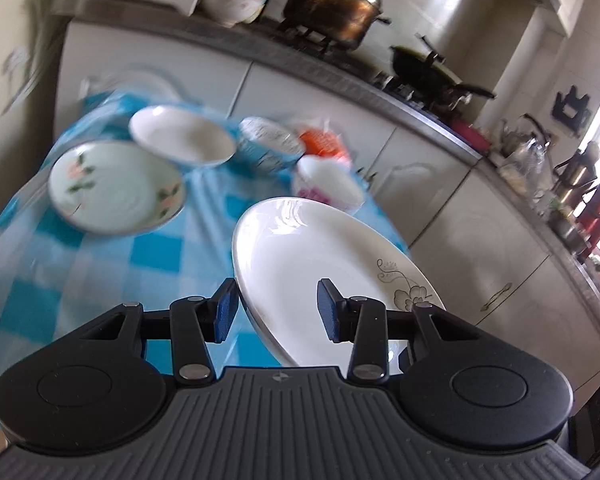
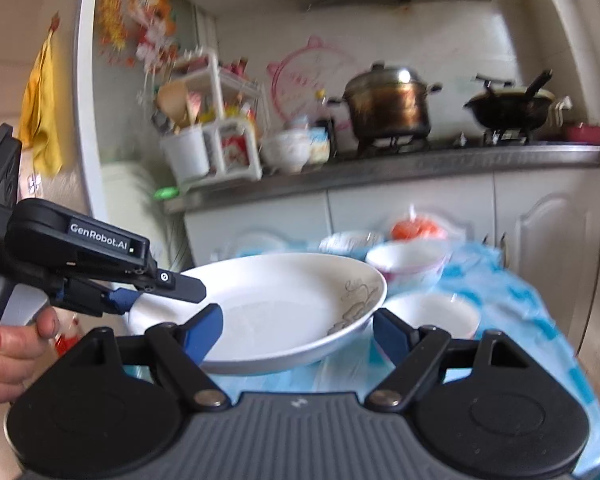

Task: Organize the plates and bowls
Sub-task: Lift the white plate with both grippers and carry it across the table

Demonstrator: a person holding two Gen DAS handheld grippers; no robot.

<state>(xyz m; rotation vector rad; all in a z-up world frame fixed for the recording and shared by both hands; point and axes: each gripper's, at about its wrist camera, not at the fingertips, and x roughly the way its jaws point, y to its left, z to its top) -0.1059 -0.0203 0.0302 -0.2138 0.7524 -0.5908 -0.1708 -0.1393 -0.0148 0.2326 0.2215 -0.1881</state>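
Left gripper (image 1: 277,311) holds the white plate with the grey flower motif (image 1: 320,264) by its rim, lifted and tilted over the blue checked tablecloth (image 1: 100,264); right gripper (image 2: 298,334) hangs with its jaws apart just behind the plate, gripping nothing. Risk, as I judge it: a one-point rim pinch on glazed ware could slip, dropping it on the white bowl (image 2: 432,312) below. Only the right view shows the pinch side-on; only the left shows the green floral plate (image 1: 114,188) and plain white plate (image 1: 182,135) beyond.
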